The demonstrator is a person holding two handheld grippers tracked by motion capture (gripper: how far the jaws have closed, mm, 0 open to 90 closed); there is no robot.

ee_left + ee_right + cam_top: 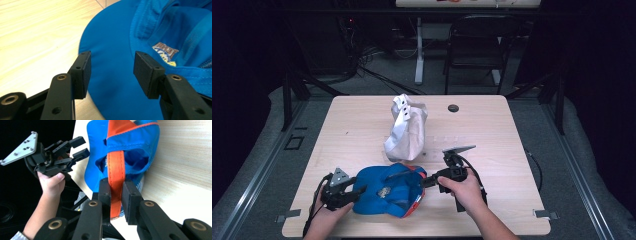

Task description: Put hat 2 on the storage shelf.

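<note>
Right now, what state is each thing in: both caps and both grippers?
blue cap: upside down on the table, inside facing up.
orange strap: clamped between the right gripper's jaws.
white cap: lying crumpled on the table, untouched.
left gripper: open, jaws over the blue cap's brim.
right gripper: shut on the orange strap.

White cap (406, 129), chair (477, 47) behind table (362, 125)

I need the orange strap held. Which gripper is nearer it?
Right. The right gripper is shut on the orange strap; the left gripper is open over the blue cap's brim.
</note>
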